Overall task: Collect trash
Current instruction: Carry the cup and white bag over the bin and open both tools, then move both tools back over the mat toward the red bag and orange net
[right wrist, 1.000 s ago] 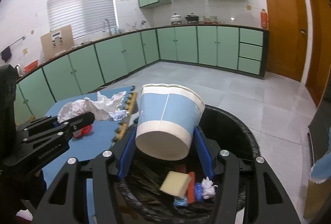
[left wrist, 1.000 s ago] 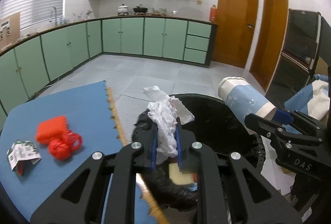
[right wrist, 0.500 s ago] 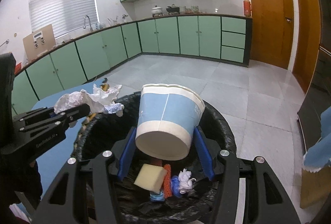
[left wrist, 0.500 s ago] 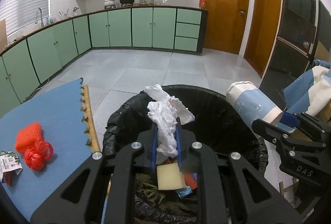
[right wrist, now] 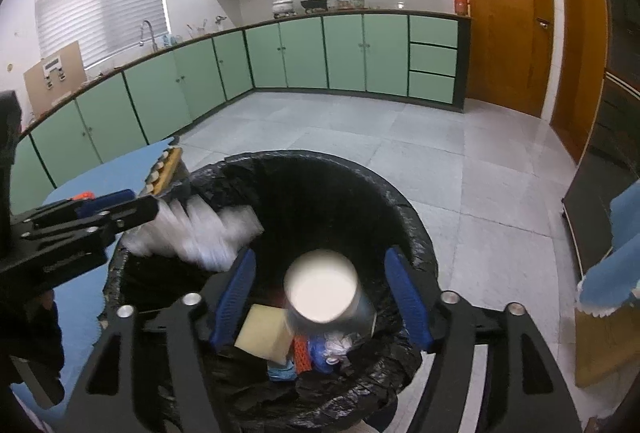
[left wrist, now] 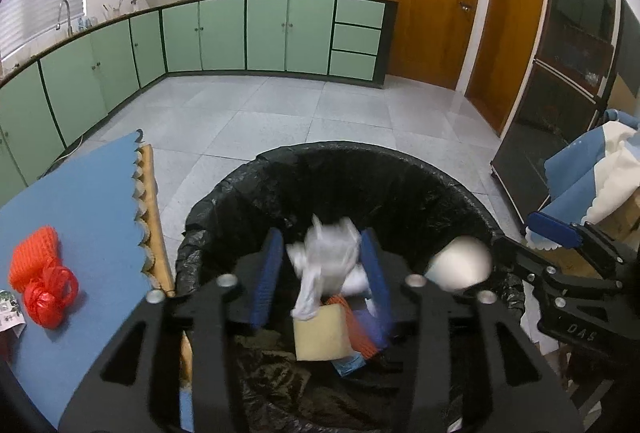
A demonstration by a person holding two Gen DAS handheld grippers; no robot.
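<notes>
Left gripper [left wrist: 322, 269] just opened over the black bin [left wrist: 400, 173], white tissue [left wrist: 326, 265] loose between its pads, right gripper [right wrist: 320, 297] just opened wider, paper cup [right wrist: 322, 293] let go between its pads

Both grippers, left gripper [left wrist: 322, 265] and right gripper [right wrist: 322, 297], are black frames with blue pads (silver screws showing).

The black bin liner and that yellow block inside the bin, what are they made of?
The bin liner looks like thin plastic film: it is shiny and crinkled, folded over the rim. The yellow block looks like a sponge or foam: matte, pale, with soft square edges. I cannot be sure from here.
</notes>
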